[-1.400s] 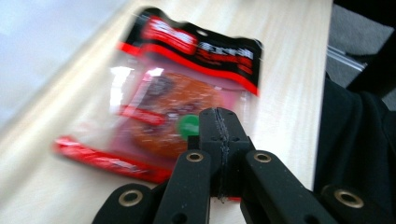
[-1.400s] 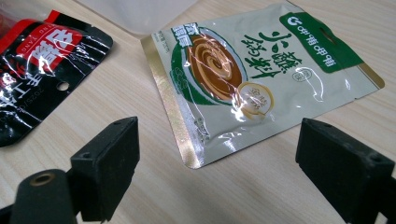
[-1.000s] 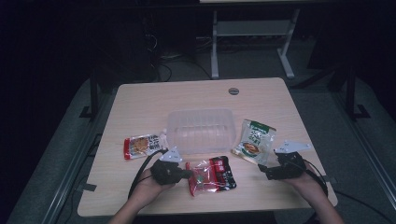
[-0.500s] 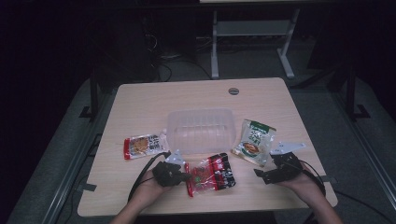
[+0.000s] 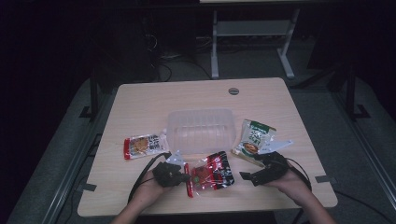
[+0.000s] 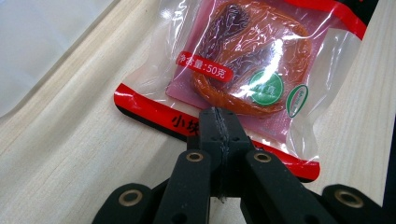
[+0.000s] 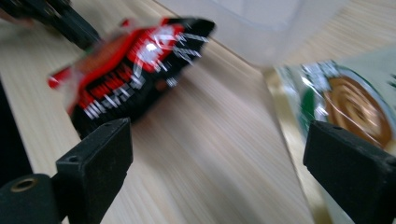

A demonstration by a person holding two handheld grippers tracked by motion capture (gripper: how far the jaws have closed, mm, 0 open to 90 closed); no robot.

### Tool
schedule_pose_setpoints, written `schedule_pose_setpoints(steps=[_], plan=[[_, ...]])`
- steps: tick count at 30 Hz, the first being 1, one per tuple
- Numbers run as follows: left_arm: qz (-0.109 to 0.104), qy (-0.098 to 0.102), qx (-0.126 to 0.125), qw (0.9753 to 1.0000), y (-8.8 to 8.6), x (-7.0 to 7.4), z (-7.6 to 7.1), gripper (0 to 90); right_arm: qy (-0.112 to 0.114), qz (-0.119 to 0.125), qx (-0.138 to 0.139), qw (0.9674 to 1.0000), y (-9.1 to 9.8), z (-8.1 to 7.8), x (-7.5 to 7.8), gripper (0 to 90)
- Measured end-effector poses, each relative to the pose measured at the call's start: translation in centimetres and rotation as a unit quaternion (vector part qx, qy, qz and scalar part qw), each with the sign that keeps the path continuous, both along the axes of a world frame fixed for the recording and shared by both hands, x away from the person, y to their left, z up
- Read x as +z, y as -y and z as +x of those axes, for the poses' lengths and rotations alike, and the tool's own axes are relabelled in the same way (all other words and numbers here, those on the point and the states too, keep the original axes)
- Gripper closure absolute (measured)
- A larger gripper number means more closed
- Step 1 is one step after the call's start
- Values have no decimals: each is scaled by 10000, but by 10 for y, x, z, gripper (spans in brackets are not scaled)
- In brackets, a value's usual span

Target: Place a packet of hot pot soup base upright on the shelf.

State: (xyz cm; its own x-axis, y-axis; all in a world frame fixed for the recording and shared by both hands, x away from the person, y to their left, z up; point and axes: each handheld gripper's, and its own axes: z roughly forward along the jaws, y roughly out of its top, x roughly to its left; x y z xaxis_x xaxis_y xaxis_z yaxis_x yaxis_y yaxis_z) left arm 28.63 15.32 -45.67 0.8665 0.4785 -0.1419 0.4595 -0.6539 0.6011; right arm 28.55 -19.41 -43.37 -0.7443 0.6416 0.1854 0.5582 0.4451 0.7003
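A red-and-black snack packet [image 5: 212, 171] [image 6: 243, 70] [image 7: 135, 60] lies near the table's front edge. My left gripper [image 5: 184, 176] [image 6: 217, 122] is shut on the packet's red bottom edge, its jaws pressed together over the film. To the right, my right gripper [image 5: 247, 177] [image 7: 217, 163] stands open over bare wood with nothing between its jaws, which have just been opening a little wider. It points left toward the red packet. A green-and-white packet [image 5: 254, 137] [image 7: 345, 102] lies flat just beyond it.
A clear plastic container [image 5: 201, 130] [image 7: 261, 23] stands in the middle of the wooden table [image 5: 154, 102]. An orange-and-red packet [image 5: 140, 145] lies at its left. The table's front edge runs close under both hands.
My right gripper has shifted left, away from the green packet and toward the red one. The left gripper keeps its grip on the red packet and has stayed in place.
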Motion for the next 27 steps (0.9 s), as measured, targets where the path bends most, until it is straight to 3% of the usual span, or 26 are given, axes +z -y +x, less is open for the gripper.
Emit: schedule_pose_setpoints(steps=[5, 16, 20, 24, 27], plan=[[-14, 14, 7, 10000, 0, 0, 0, 898, -49, 252, 231, 9994, -19, 7, 1, 80], [10, 7, -18, 10000, -1, 0, 1, 898, -156, 267, 457, 9985, -53, 26, -4, 107], [17, 12, -13, 10000, -1, 0, 0, 898, -235, 172, 511, 9983, -56, 26, -9, 116], [0, 7, 1, 10000, -2, 0, 0, 898, -367, 226, 481, 9979, -55, 25, -13, 128], [-5, -9, 9, 10000, -1, 0, 0, 898, -568, 221, 598, 9963, -58, 22, -18, 138]])
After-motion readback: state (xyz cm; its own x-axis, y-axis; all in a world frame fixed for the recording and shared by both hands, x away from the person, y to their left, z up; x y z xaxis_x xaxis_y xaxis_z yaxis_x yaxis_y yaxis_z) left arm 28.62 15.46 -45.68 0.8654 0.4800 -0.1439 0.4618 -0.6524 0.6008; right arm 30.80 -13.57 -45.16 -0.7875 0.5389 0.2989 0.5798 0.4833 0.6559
